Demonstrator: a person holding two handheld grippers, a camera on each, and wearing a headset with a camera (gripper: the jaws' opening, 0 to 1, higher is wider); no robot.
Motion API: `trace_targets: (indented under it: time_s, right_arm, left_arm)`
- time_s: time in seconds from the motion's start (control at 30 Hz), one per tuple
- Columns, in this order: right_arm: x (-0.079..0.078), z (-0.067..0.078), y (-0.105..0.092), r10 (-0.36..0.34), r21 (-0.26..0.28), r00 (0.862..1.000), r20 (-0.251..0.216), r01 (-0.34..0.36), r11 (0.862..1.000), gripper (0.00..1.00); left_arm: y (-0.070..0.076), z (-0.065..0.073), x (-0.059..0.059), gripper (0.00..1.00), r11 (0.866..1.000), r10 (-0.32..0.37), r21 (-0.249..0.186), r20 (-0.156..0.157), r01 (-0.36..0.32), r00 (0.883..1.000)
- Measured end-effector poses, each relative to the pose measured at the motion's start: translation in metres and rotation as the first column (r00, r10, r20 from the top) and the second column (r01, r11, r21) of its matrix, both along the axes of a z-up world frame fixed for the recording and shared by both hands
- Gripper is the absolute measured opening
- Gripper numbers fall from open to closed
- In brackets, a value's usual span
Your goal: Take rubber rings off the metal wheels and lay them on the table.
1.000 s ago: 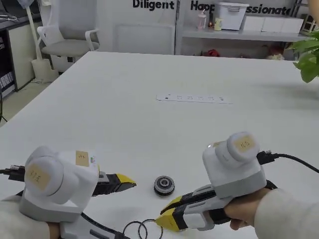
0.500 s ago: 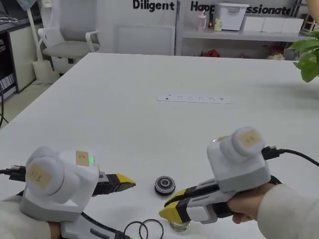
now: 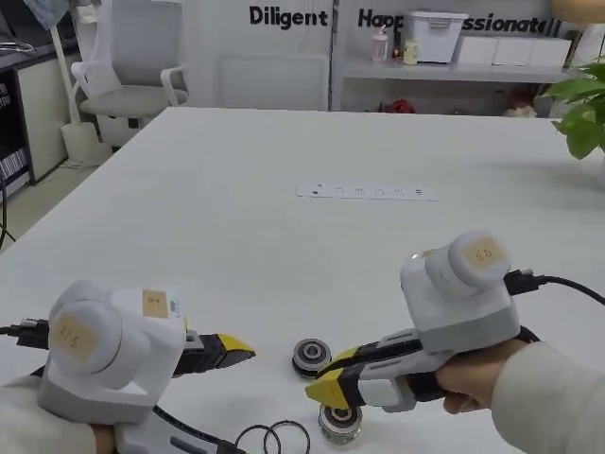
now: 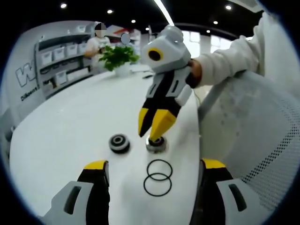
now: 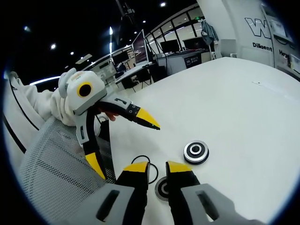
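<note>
Two metal wheels lie on the white table [image 3: 284, 255]. One wheel [image 3: 311, 357] [image 4: 119, 143] [image 5: 196, 152] still wears a black ring. The nearer wheel [image 3: 338, 421] [image 4: 155, 144] [image 5: 161, 188] sits just under my right gripper [image 3: 326, 388] [image 4: 153, 126] [image 5: 158, 168], whose jaws stand a little apart above it and hold nothing. Two loose black rubber rings [image 3: 274, 437] [image 4: 158, 177] [image 5: 140, 161] lie overlapping by the front edge. My left gripper [image 3: 232, 348] [image 4: 154, 165] [image 5: 140, 117] is wide open, left of the wheels, with the rings lying ahead between its jaws.
A white power strip [image 3: 367, 192] lies mid-table. A cable [image 3: 558, 303] trails from the right gripper. A plant [image 3: 581, 113] stands at the far right, a chair [image 3: 128, 85] beyond the table's far left corner, and shelves at the back.
My right gripper has lifted and drawn back a little to the right, uncovering the nearer wheel beneath its tips. The left gripper, the other wheel and the rings have stayed put.
</note>
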State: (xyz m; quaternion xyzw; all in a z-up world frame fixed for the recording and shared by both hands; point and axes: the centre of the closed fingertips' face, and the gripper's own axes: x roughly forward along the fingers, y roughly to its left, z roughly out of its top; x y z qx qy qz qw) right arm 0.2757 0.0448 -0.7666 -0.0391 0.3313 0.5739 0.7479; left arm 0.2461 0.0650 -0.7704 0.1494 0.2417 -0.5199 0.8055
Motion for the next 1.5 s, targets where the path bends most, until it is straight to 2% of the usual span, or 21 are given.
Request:
trace_targets:
  time_s: [0.73, 0.87, 1.1, 1.23, 1.3, 1.4, 1.5]
  right_arm:
    - [0.026, 0.021, -0.016, -0.087, 0.055, 0.995, 0.041, 0.085, 0.995, 0.14]
    - [0.031, 0.023, -0.02, -0.105, 0.064, 0.994, 0.043, 0.102, 0.993, 0.14]
    - [0.039, 0.025, -0.025, -0.136, 0.077, 0.99, 0.044, 0.133, 0.988, 0.14]
    - [0.046, 0.025, -0.028, -0.17, 0.092, 0.985, 0.03, 0.167, 0.982, 0.15]
    - [0.048, 0.025, -0.03, -0.183, 0.097, 0.983, 0.022, 0.18, 0.979, 0.15]
    - [0.049, 0.021, -0.034, -0.202, 0.099, 0.979, 0.002, 0.201, 0.975, 0.15]
    - [0.05, 0.02, -0.035, -0.21, 0.098, 0.978, -0.005, 0.209, 0.973, 0.16]
  left_arm:
    - [-0.003, -0.002, -0.001, 0.81, 1.0, 0.006, 0.002, -0.008, -0.006, 1.0]
    - [-0.003, 0.0, 0.001, 0.81, 1.0, 0.015, -0.008, -0.006, -0.015, 1.0]
    - [0.006, 0.012, 0.02, 0.81, 0.996, 0.081, -0.035, 0.022, -0.08, 0.997]
    - [0.01, 0.023, 0.033, 0.82, 0.995, 0.099, -0.034, 0.055, -0.098, 0.994]
    - [0.011, 0.032, 0.04, 0.82, 0.993, 0.11, -0.04, 0.065, -0.108, 0.992]
    - [0.011, 0.049, 0.051, 0.83, 0.989, 0.129, -0.076, 0.082, -0.123, 0.988]
    - [0.011, 0.059, 0.061, 0.83, 0.986, 0.145, -0.094, 0.093, -0.136, 0.985]
